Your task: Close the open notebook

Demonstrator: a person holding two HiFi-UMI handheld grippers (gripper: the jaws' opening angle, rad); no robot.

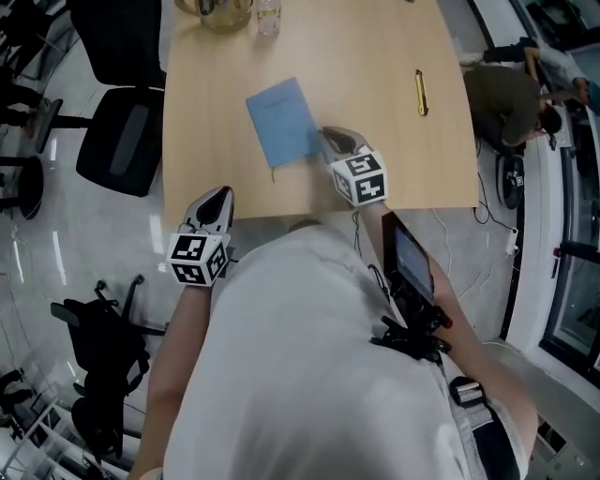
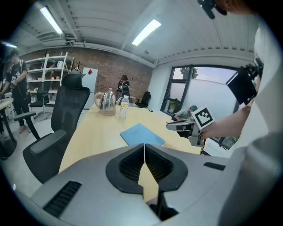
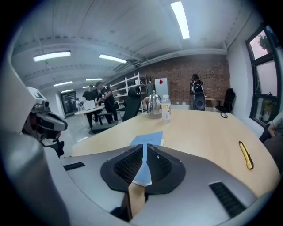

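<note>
A blue notebook (image 1: 281, 120) lies flat on the light wooden table (image 1: 375, 56) with its cover down, a thin strap hanging from its near edge. My right gripper (image 1: 328, 134) hovers at the notebook's near right corner, jaws shut with nothing held. The right gripper view has the notebook (image 3: 149, 138) just beyond its own tips (image 3: 145, 146). My left gripper (image 1: 217, 197) hangs off the table's near edge, to the notebook's left and short of it, shut and empty. From the left gripper view (image 2: 144, 145) the notebook (image 2: 141, 134) lies ahead, with the right gripper (image 2: 179, 126) beside it.
A yellow pen (image 1: 421, 92) lies on the table's right side. A glass kettle (image 1: 220, 11) and a bottle (image 1: 268, 17) stand at the far edge. A black office chair (image 1: 122, 141) is at the table's left; a crouching person (image 1: 511, 94) is on the right.
</note>
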